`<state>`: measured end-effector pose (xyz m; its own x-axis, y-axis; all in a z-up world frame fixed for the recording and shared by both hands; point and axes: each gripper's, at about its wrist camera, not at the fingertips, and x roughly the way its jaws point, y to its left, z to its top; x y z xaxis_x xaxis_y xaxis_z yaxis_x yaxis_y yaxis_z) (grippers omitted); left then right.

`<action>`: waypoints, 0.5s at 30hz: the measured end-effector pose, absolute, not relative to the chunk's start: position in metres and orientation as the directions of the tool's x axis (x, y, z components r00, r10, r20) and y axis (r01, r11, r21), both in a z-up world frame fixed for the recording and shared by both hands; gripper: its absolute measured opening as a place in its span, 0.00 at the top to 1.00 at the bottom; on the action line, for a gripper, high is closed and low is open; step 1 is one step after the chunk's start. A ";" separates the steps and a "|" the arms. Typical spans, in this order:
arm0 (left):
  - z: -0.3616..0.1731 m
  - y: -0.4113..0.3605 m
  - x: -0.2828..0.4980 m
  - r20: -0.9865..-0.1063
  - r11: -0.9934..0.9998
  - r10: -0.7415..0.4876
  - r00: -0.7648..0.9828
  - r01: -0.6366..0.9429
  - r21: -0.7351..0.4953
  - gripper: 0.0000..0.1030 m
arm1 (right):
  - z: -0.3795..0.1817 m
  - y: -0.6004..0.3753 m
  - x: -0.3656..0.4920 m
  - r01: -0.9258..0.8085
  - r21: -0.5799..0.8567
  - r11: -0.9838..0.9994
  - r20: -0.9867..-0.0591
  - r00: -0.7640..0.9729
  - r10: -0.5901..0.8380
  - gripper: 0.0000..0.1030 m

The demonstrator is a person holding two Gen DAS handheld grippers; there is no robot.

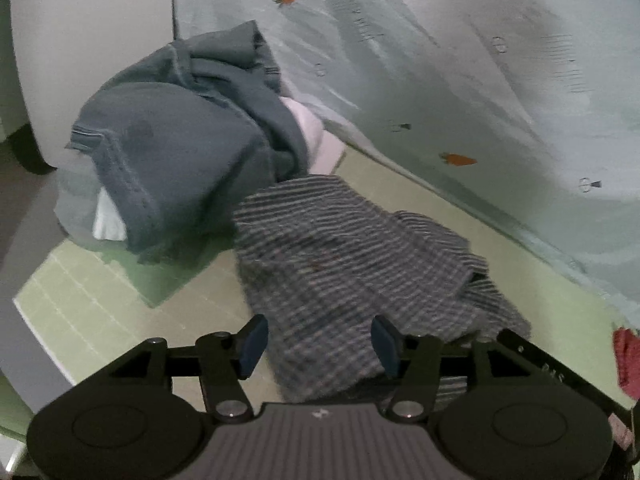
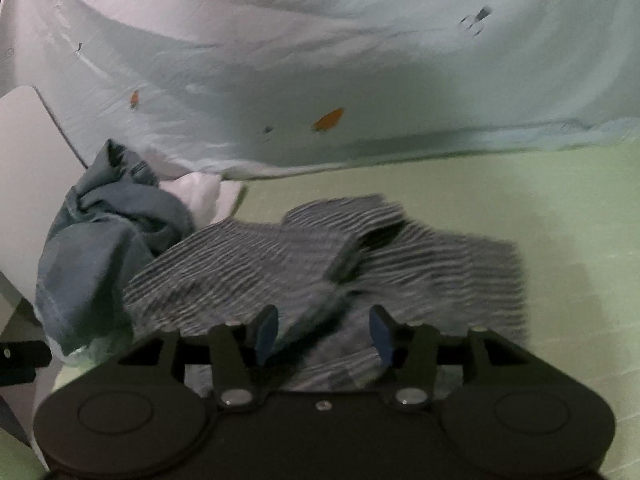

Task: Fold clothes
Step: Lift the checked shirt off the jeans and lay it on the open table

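A crumpled grey-and-white striped garment (image 1: 340,256) (image 2: 280,264) lies on the green checked surface (image 1: 100,292) (image 2: 560,220). My left gripper (image 1: 320,344) hovers low over its near edge, blue pads spread apart, with striped cloth showing in the gap but not pinched. My right gripper (image 2: 323,334) stands the same way over a dark fold of the garment, its pads wide and not pressing on the cloth. A heap of blue-grey clothes (image 1: 180,152) (image 2: 100,240) sits just left of the striped piece.
A pale sheet with small carrot prints (image 1: 460,60) (image 2: 320,60) bounds the far side of the green surface. White cloth (image 1: 320,140) (image 2: 200,192) peeks from behind the blue heap. A red item (image 1: 626,360) shows at the right edge. The green surface ends at the near left.
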<state>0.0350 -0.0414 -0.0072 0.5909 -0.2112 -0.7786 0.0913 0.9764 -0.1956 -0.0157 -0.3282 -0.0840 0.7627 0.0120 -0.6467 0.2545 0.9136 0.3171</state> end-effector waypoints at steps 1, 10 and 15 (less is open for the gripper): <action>-0.008 -0.035 0.038 -0.780 0.978 -0.203 0.592 0.088 -0.187 0.42 | -0.089 -0.318 -0.010 0.250 0.332 0.910 -0.650 0.759 0.029 0.50; -0.008 0.014 0.055 -0.781 0.986 -0.155 0.604 0.050 -0.157 0.42 | -0.150 -0.279 0.028 0.338 0.423 0.841 -0.740 0.664 0.105 0.57; -0.014 0.023 0.056 -0.796 0.986 -0.154 0.585 0.036 -0.164 0.42 | -0.172 -0.281 0.021 0.355 0.517 0.779 -0.722 0.670 0.173 0.98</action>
